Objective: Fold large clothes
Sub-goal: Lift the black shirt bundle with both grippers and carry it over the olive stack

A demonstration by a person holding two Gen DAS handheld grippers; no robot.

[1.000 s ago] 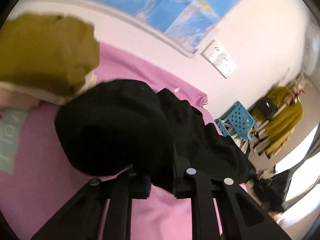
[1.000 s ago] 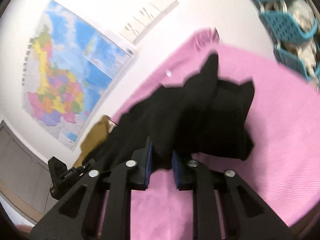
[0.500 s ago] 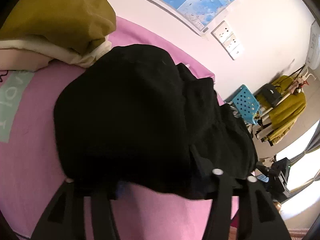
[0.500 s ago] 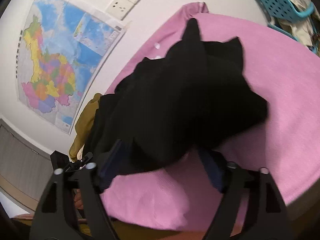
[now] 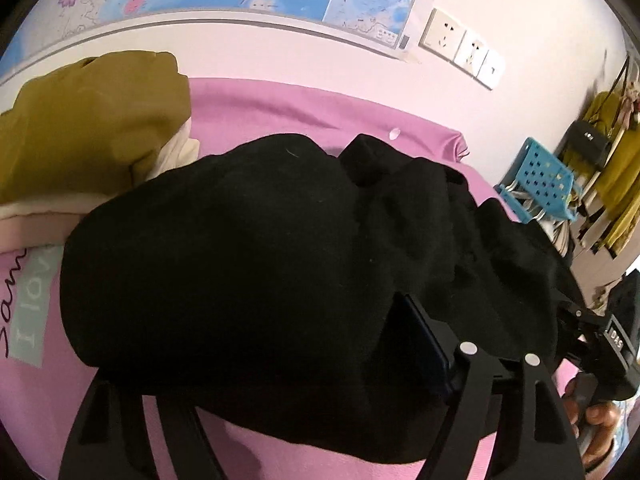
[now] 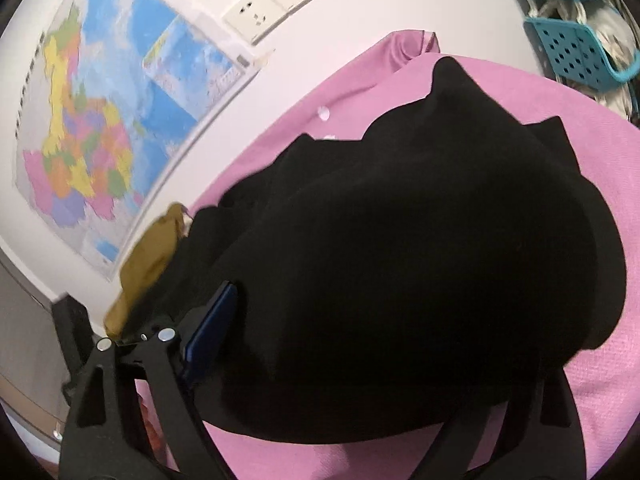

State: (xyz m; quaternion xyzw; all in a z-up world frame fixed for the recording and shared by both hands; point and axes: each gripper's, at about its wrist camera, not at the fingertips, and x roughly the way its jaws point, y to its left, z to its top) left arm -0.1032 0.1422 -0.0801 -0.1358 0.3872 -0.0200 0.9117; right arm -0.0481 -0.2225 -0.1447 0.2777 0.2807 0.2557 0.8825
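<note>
A large black garment (image 5: 260, 256) lies bunched on the pink bed sheet (image 5: 304, 108); it also shows in the right wrist view (image 6: 420, 264). My left gripper (image 5: 272, 360) is open wide, its fingers (image 5: 432, 352) spread around the near edge of the folded cloth, which drapes over the left finger. My right gripper (image 6: 384, 340) is open wide too, its blue-padded left finger (image 6: 212, 332) beside the cloth and its right finger hidden under it. The right gripper's body shows at the right edge of the left wrist view (image 5: 600, 344).
A stack of folded olive and cream clothes (image 5: 88, 128) sits at the bed's far left. A wall map (image 6: 100, 128) and power sockets (image 5: 460, 48) are behind the bed. A blue perforated basket rack (image 5: 540, 176) stands past the bed's right end.
Both grippers went from shut on the black garment to wide open. The garment dropped onto the bed in a folded heap, and both cameras moved closer over it.
</note>
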